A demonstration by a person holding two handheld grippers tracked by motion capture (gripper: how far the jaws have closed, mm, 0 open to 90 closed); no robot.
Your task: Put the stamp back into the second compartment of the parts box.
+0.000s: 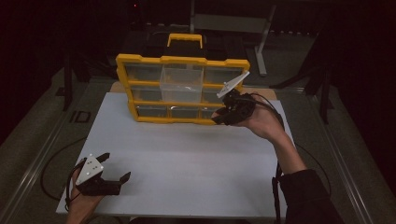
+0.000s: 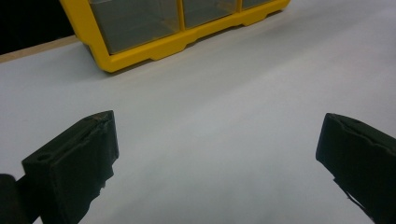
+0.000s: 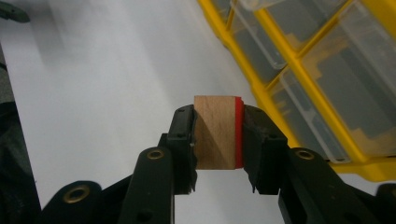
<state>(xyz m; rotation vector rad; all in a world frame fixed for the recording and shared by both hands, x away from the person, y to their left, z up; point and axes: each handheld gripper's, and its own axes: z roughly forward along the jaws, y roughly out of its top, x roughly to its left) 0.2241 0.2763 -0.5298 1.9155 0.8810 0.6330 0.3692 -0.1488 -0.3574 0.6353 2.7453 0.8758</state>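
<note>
White table (image 1: 187, 158); unlabelled wooden block (image 3: 215, 133) between right tongs (image 3: 218, 140)

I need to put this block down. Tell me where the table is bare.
The white tabletop is bare between the yellow drawer organizer and the near edge, from the left gripper across to the right forearm. It is crowded at the organizer's front, where the right gripper holds the wooden block.

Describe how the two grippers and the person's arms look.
Both grippers, left and right, are black with two blocky jaws and a grey three-cornered plate on top. Brass-coloured rivets show at the right one's joints. A black cable trails from each. The right arm wears a dark sleeve.
</note>
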